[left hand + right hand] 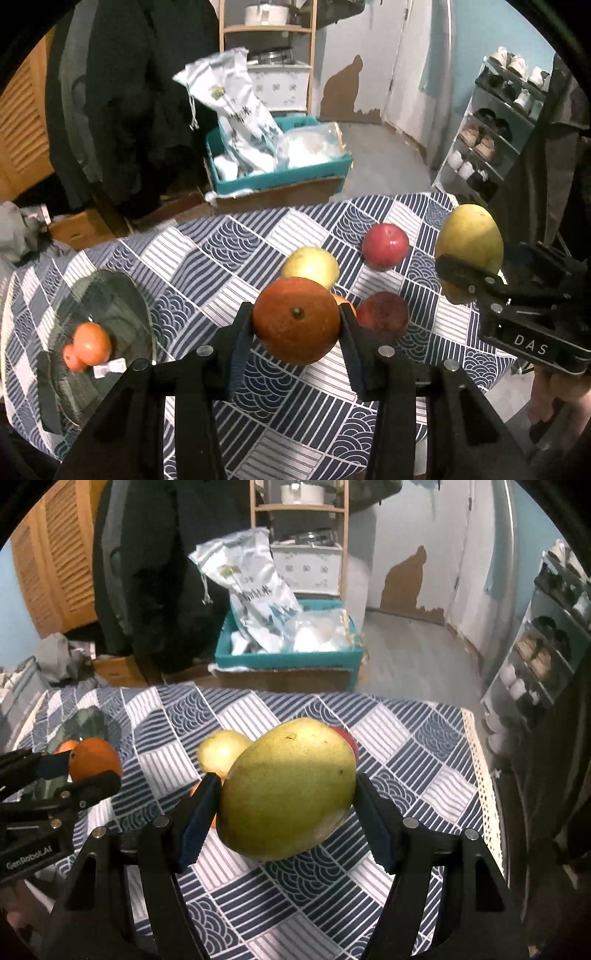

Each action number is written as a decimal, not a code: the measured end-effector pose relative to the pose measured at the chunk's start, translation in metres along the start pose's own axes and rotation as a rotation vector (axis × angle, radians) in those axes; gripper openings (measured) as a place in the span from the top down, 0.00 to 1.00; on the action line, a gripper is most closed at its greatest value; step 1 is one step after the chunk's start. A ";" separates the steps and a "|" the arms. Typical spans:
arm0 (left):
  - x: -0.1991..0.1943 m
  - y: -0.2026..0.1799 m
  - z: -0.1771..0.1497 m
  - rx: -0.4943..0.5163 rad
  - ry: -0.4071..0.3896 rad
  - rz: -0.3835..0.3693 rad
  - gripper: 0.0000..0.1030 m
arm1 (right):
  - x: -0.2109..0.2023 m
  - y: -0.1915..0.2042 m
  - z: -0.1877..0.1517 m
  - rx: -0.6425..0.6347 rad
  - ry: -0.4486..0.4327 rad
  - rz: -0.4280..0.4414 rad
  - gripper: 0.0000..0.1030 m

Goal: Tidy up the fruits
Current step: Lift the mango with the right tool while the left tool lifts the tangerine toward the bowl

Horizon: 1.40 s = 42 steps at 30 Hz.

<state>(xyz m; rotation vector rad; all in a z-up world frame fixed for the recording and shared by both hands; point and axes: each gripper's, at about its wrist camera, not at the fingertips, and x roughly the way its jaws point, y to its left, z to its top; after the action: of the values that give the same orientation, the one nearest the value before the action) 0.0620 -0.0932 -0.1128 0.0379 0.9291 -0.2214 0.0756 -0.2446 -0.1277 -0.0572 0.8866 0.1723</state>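
Observation:
My left gripper (295, 317) is shut on an orange (295, 321) and holds it above the table. My right gripper (288, 790) is shut on a large yellow-green mango (288, 786), also lifted; the mango shows in the left wrist view (471, 236) at the right. On the patterned cloth lie a yellow pear (312, 266), a red apple (385, 245) and a second red apple (384, 314). A glass plate (122, 295) at the left holds two small orange fruits (90, 343). The orange also shows in the right wrist view (94, 760) at the left.
The table carries a blue-and-white patterned cloth (207, 258). Beyond its far edge stand a teal box with plastic bags (277, 162), a wooden shelf (267, 29) and a shoe rack (491, 136) at the right. The table's right edge (480, 768) is near.

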 end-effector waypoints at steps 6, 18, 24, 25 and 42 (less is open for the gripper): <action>-0.019 0.006 0.005 -0.003 -0.041 0.017 0.56 | -0.018 0.009 0.005 -0.017 -0.043 0.021 0.30; -0.043 0.025 0.008 -0.024 -0.102 0.057 0.56 | -0.039 0.033 0.017 -0.062 -0.101 0.068 0.30; -0.053 0.042 0.007 -0.063 -0.120 0.065 0.56 | -0.037 0.050 0.024 -0.085 -0.108 0.090 0.30; -0.055 0.045 0.007 -0.069 -0.123 0.068 0.56 | -0.036 0.054 0.025 -0.091 -0.107 0.094 0.30; -0.068 0.112 -0.008 -0.198 -0.133 0.129 0.56 | -0.019 0.128 0.047 -0.193 -0.095 0.186 0.30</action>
<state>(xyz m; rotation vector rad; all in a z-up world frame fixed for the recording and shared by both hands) 0.0395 0.0290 -0.0704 -0.0987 0.8096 -0.0111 0.0774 -0.1154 -0.0806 -0.1449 0.7781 0.4309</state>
